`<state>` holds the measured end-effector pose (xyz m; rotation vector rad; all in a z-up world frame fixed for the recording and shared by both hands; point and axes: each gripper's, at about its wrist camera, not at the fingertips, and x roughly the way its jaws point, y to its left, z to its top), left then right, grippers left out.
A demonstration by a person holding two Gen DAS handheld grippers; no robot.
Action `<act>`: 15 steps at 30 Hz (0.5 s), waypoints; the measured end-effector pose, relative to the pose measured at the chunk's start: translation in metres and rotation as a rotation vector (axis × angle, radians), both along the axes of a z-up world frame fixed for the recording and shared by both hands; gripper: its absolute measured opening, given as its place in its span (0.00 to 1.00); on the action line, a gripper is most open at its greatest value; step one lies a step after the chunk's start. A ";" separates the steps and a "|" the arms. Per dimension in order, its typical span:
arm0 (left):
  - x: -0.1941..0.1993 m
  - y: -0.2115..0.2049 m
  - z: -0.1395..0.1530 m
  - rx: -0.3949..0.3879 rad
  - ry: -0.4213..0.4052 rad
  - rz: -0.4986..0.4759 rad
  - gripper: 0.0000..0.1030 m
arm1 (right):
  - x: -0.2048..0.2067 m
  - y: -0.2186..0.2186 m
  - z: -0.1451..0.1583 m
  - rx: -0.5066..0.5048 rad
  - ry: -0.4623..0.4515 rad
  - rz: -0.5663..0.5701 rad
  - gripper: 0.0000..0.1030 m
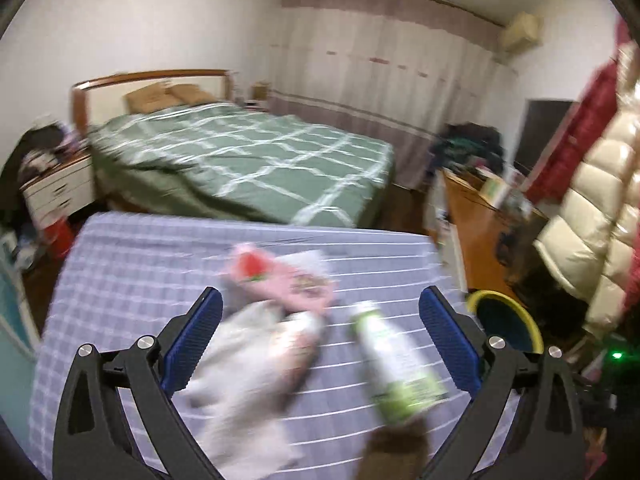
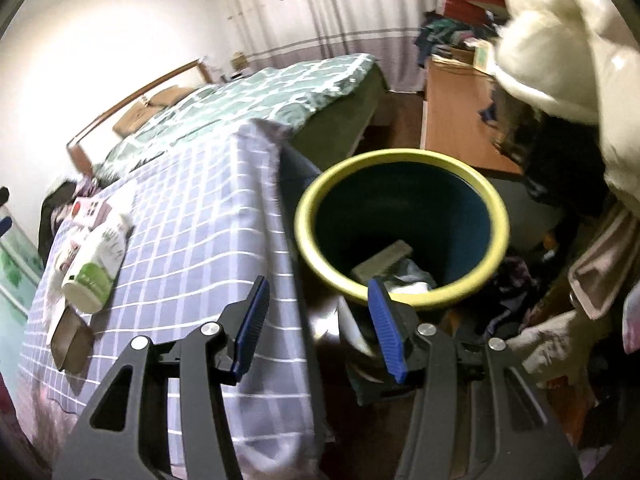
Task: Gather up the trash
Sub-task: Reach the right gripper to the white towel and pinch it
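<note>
Both claws, left gripper and right gripper, are spread and empty; bin holds some trash, while bottle and wrappers wait on the near table

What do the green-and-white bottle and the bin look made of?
The green-and-white bottle looks like matte opaque plastic: smooth white body, printed green label, flat moulded base. The bin also looks plastic: a thick rounded yellow rim with a faint sheen and a smooth dark teal inner wall. Blur leaves both uncertain.
</note>
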<state>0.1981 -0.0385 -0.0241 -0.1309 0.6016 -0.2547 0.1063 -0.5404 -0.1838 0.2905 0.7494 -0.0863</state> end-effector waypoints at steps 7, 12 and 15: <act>0.005 0.104 -0.031 0.029 0.000 0.232 0.94 | 0.021 0.058 0.028 -0.056 -0.029 0.113 0.49; 0.007 0.155 -0.053 0.072 -0.005 0.363 0.94 | 0.039 0.112 0.049 -0.061 -0.059 0.250 0.52; 0.004 0.178 -0.067 0.061 0.007 0.417 0.94 | 0.052 0.153 0.060 -0.082 -0.066 0.349 0.52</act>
